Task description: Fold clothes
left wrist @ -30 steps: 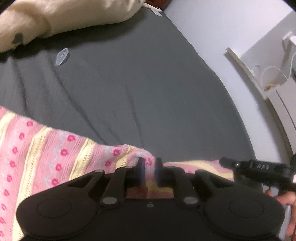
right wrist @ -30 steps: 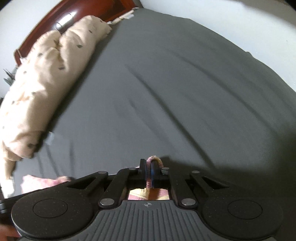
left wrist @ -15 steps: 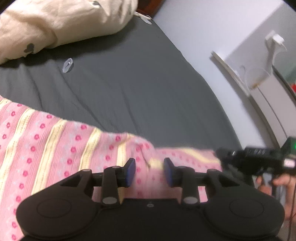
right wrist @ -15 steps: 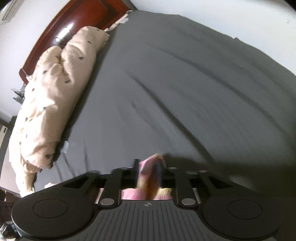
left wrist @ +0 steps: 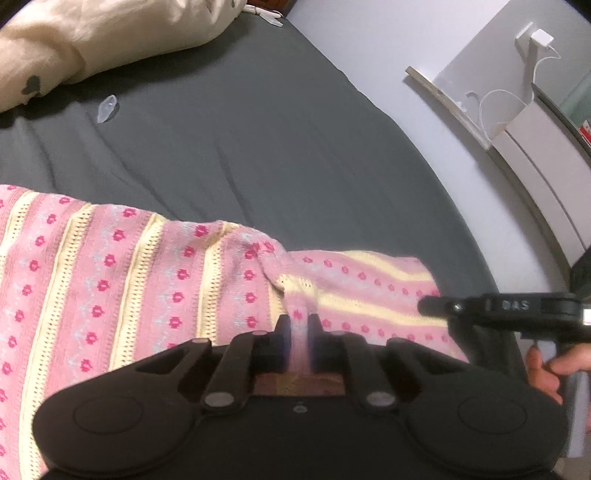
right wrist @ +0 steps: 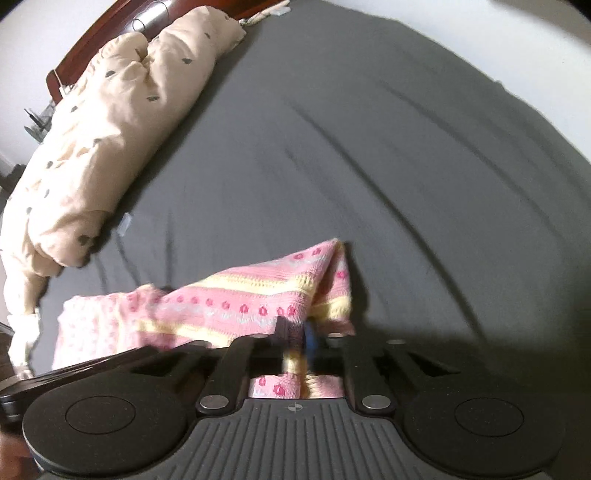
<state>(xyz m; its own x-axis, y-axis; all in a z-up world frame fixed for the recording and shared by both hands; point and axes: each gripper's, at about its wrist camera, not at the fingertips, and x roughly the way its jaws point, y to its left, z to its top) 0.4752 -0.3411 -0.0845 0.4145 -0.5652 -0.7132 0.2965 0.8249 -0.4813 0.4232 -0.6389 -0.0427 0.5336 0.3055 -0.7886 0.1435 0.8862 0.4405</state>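
left gripper (left wrist: 298, 325): angled down, jaws closing on a pinch of pink knit garment (left wrist: 147, 280)
right gripper (right wrist: 298, 336): angled down, jaws closing, clamping the garment's edge

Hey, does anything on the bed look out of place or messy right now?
A small clear plastic scrap lies loose on the grey sheet, near the cream duvet. The pink knit garment is bunched, not flat.

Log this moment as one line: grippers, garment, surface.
left gripper: closing on pink knit garment | right gripper: shut on its edge | garment partly lifted off grey bedsheet
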